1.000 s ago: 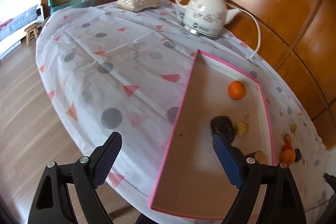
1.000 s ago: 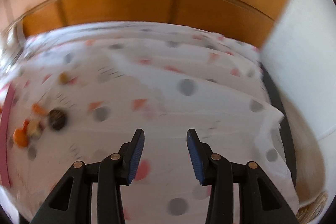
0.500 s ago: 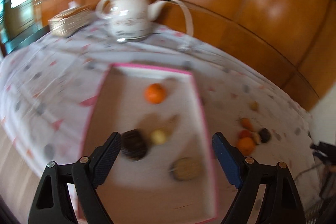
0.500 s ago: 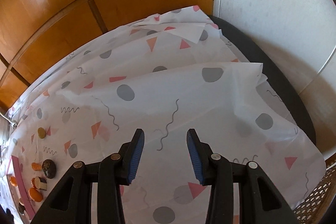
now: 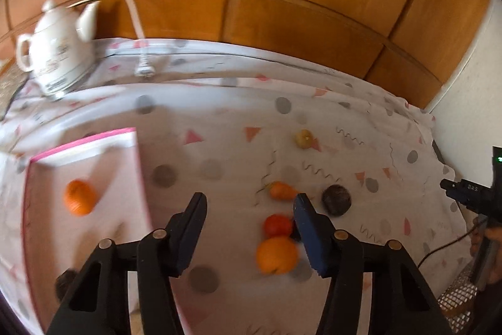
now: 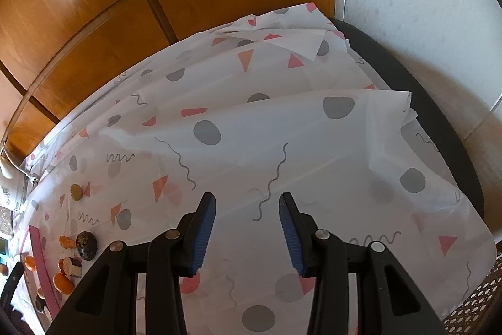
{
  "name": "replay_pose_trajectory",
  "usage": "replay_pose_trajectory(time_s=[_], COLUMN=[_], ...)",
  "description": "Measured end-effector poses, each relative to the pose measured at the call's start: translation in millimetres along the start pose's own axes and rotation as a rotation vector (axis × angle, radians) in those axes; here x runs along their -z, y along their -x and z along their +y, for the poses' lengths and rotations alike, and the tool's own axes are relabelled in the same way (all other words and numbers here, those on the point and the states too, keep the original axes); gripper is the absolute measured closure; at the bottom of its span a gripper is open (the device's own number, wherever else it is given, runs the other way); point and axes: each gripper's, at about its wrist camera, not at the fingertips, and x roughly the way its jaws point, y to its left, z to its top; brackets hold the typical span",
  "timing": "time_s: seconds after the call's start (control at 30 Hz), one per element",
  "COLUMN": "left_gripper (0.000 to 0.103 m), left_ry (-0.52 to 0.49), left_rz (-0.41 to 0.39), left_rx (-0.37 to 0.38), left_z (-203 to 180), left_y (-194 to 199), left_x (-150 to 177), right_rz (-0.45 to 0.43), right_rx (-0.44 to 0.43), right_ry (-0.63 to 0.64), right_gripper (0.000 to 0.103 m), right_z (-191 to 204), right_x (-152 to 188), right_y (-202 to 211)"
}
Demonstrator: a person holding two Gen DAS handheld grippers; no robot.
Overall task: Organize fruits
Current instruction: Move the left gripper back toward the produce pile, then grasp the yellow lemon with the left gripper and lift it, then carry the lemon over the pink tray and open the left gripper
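Over the worktop (image 5: 238, 127), hovering with left gripper (image 5: 249, 228) spread apart and empty above the loose fruits: orange (image 5: 276, 255), red fruit (image 5: 277, 225), carrot-like piece (image 5: 282, 190), dark fruit (image 5: 336, 203), yellowish one (image 5: 303, 139) farther off. Lying in the pink-rimmed box (image 5: 131, 178), another orange (image 5: 79, 202). Hanging apart over bare cloth, right gripper (image 6: 248, 228), gripping nothing.

1. Tablecloth (image 6: 282, 127): white with grey dots, pink and orange triangles, grey squiggles.
2. Box (image 5: 84, 140): pink rim, pale inside; an orange (image 5: 79, 197) at its 9 o'clock.
3. Teapot (image 5: 56, 52): white.
4. Wall panels (image 5: 282, 21): orange-brown wood.
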Motion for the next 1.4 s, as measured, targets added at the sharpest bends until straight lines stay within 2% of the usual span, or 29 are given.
replay_pose_trajectory(time_s=[0.17,0.33,0.57,0.77,0.87,0.9,1.03,1.23,1.4], left_gripper=[0.045,0.050,0.052,0.053,0.071,0.078,0.078,0.078,0.077], left_ry=[-0.003,0.005,0.016,0.035,0.047,0.040,0.077,0.129,0.197], left_rz=[0.043,0.084,0.108,0.132,0.151,0.136,0.137,0.049,-0.016], left_rx=[0.005,0.031,0.010,-0.001,-0.005,-0.007,0.050,0.084,0.072], left_z=[-24,-40,-62,-72,-74,-74,-69,-44,-9], left_y=[-39,-73,-117,-147,-164,-164,-156,-96,-40], left_x=[-20,-33,-48,-55,-59,-60,-61,-59,-53], right_rz=[-0.017,-0.061,-0.114,-0.111,-0.094,-0.091,-0.082,-0.069,-0.063], right_rx=[0.005,0.006,0.012,0.007,-0.007,-0.009,0.001,-0.007,-0.016], right_ry=[-0.062,-0.185,-0.331,-0.372,-0.343,-0.337,-0.314,-0.278,-0.248], right_gripper=[0.060,0.060,0.060,0.060,0.060,0.060,0.060,0.060,0.060], right_z=[-13,-39,-71,-79,-73,-72,-70,-63,-57], right_x=[-3,-7,-8,-8,-10,-9,-10,-8,-5], right_y=[3,12,21,19,14,14,11,8,7])
